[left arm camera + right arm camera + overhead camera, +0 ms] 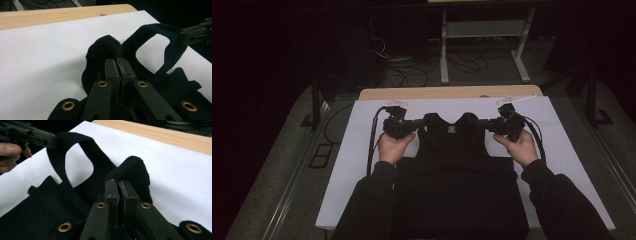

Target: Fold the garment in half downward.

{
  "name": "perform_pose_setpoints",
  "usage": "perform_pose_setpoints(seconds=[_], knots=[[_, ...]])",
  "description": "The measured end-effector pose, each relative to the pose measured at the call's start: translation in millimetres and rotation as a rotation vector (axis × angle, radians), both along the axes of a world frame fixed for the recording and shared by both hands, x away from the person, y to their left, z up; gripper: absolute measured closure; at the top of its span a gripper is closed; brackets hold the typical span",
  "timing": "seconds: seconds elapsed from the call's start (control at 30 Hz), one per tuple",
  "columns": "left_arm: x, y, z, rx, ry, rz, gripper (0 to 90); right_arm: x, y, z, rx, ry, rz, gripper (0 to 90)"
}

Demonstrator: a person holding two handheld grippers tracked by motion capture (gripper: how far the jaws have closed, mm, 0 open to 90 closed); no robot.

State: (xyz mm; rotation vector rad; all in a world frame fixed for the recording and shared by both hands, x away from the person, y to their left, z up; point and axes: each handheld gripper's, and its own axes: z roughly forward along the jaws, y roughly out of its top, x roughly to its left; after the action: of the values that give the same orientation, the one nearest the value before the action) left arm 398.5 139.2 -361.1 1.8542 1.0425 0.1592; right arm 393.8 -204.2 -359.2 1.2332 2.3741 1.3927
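High view: a black vest (452,175) lies flat on a white sheet (357,165) in the middle of the frame, its long axis running from the bottom edge up toward the centre, straps at the upper end and hem at the bottom. The left gripper (418,123) sits left of centre and the right gripper (484,122) right of centre, each held in a hand and aimed inward at the top of the vest, so the garment spans the space between them and hangs down-frame from both.

Left gripper view: the jaws of the left gripper (119,65) are pressed together with only a thin seam between them, pinching the near strap (105,48), whose cloth bunches into a rounded lump just above the tips in mid-frame. The far strap (160,37) loops toward the upper right, where the other gripper meets it.

Right gripper view: the right gripper (118,185) is likewise clamped tight on its strap (135,170), folded over the tips in mid-frame. The vest body spreads across the lower left, and the second strap (75,142) arcs to the upper left, up to the other gripper's tips.
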Motion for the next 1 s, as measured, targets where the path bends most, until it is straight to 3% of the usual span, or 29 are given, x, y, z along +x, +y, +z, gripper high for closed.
perform_pose_setpoints(seconds=[0.37,1.0], knots=[[-14.0,0.1,10.4,0.02,-0.028,-0.031,86.7,-15.1,-7.7,2.9,0.019,-0.017,0.016,84.2],[-42.3,9.1,9.8,0.012,-0.037,-0.078,86.6,-44.7,-10.6,8.8,0.057,-0.032,0.056,84.2]])
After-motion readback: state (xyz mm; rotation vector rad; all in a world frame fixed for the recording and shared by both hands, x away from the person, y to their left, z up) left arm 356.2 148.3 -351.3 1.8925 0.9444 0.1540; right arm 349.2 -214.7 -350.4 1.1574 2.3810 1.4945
